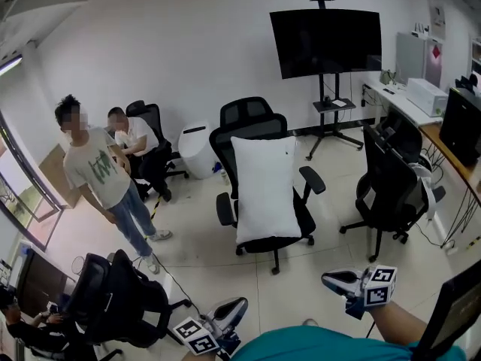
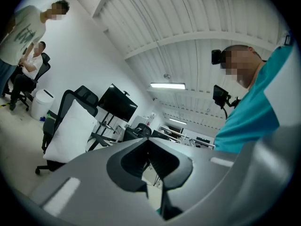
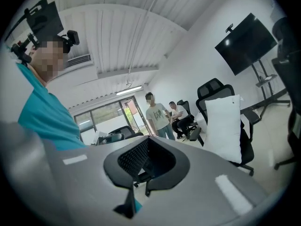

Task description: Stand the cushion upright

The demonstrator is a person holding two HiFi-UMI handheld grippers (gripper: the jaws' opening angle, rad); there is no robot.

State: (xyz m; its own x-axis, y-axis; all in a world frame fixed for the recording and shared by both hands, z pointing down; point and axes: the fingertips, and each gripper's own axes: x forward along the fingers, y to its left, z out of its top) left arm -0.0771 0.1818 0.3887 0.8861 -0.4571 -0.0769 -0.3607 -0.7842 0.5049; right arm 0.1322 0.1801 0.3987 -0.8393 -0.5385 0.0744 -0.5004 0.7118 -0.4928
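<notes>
The left gripper [image 2: 149, 147] has its jaws closed together with nothing between them, and it is tilted up so that its view takes in much of the ceiling. The right gripper [image 3: 147, 145] is in the same state, with its jaws pressed together and empty, aimed across the room. In the head view both sit low at the bottom edge, one on each side of the wearer's teal shirt [image 1: 316, 346], each showing its marker cube. Both are well apart from the cushion [image 1: 264, 190]. The cushion is white and tall, and it stands upright on the seat of a black chair [image 1: 252, 128] in the middle of the floor. Its back leans on the backrest, its lower edge is on the seat, and it sits between the two armrests. A second chair [image 1: 244, 109] stands just behind that one. Beyond them a TV [image 1: 325, 42] on a wheeled stand is near the back wall. At the right, a right chair [image 1: 387, 186] stands beside a desk [image 1: 443, 138]. At the left, a standing person [image 1: 98, 175] is just beside a seated person [image 1: 135, 138]. A white bin [image 1: 197, 149] stands by the wall between those two people and the second chair. At the lower left, a near chair [image 1: 120, 299] stands close to the left gripper.
</notes>
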